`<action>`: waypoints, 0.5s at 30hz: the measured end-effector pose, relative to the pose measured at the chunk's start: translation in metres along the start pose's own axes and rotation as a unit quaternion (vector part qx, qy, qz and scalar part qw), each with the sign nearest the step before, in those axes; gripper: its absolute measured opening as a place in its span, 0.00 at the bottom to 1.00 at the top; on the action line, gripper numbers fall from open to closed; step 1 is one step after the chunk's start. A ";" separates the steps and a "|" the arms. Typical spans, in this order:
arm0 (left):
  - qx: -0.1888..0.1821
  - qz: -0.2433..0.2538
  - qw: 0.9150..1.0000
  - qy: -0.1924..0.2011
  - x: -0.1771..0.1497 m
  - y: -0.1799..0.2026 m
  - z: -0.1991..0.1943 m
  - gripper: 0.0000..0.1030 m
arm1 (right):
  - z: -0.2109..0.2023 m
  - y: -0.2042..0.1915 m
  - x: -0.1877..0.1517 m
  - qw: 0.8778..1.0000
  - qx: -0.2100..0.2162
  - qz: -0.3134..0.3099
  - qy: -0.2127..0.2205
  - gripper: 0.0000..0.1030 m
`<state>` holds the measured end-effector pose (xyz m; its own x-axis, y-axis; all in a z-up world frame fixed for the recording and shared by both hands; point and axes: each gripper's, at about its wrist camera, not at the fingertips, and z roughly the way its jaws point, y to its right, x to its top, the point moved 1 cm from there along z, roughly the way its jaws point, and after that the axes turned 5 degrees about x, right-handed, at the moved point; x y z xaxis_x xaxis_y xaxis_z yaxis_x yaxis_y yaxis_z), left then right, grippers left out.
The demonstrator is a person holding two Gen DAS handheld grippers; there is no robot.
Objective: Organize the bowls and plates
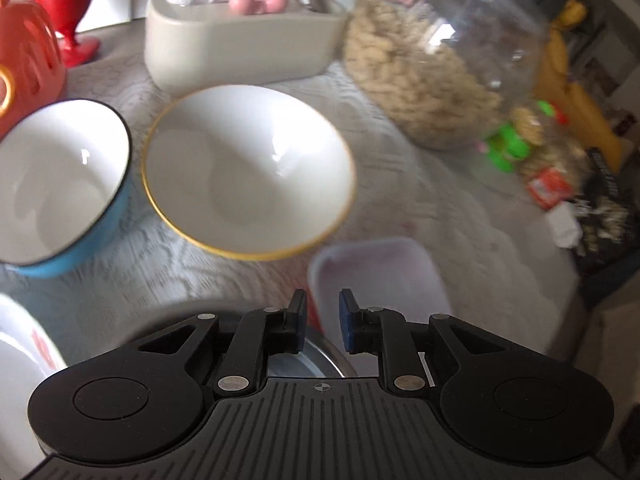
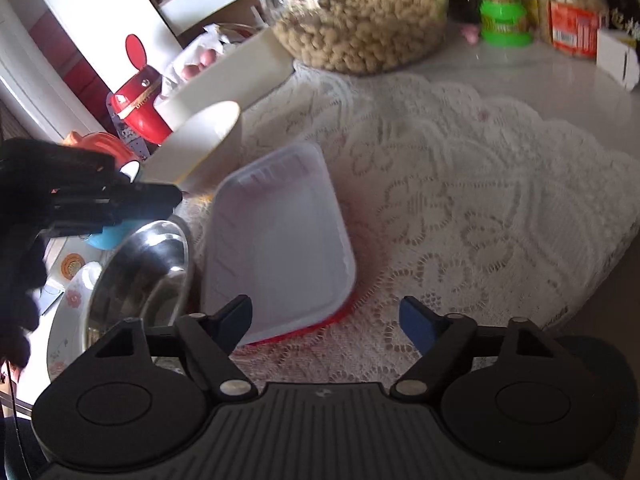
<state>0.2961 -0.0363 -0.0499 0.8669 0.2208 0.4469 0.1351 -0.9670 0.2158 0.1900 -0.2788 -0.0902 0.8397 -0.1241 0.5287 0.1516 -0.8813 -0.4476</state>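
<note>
A white bowl with a gold rim (image 1: 248, 168) sits on the lace cloth, with a blue bowl (image 1: 60, 180), white inside, to its left. My left gripper (image 1: 323, 320) hovers over a steel bowl (image 1: 320, 356); its pads stand a narrow gap apart with nothing between them. A flowered plate (image 1: 20, 360) shows at the lower left. In the right wrist view the steel bowl (image 2: 140, 272) rests on that plate (image 2: 68, 292). A white plastic tray (image 2: 280, 232) lies on something red. My right gripper (image 2: 326, 320) is open at the tray's near corner, not touching it.
A big glass jar of pale snacks (image 2: 360, 20) stands at the back, with a beige box (image 1: 240, 52) beside it. Small jars and packets (image 2: 504, 20) crowd the far right. Red and orange ornaments (image 1: 64, 8) stand at the far left. Bare lace cloth (image 2: 480, 220) lies right of the tray.
</note>
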 end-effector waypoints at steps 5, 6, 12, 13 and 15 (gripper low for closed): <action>0.001 -0.002 1.000 -0.016 0.006 0.004 0.027 0.20 | 0.012 0.013 0.006 0.999 0.039 0.018 -0.016 0.70; -0.005 -0.002 1.000 -0.021 0.007 0.005 0.032 0.20 | 0.015 0.015 0.008 0.998 0.054 0.019 -0.020 0.69; -0.080 -0.027 0.996 -0.037 0.017 0.025 0.054 0.21 | 0.013 0.020 0.022 0.994 0.110 0.020 -0.010 0.65; -0.092 -0.027 0.995 -0.039 0.018 0.033 0.056 0.21 | 0.010 0.021 0.027 0.994 0.106 0.013 0.001 0.65; -0.103 -0.015 0.994 -0.041 0.020 0.051 0.062 0.21 | 0.004 0.024 0.037 0.996 0.083 0.000 0.027 0.65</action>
<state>0.3504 -0.0886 -0.0839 0.9015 0.2293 0.3669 0.0675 -0.9121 0.4044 0.2269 -0.3025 -0.0838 0.8108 -0.1519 0.5653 0.2405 -0.7940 -0.5583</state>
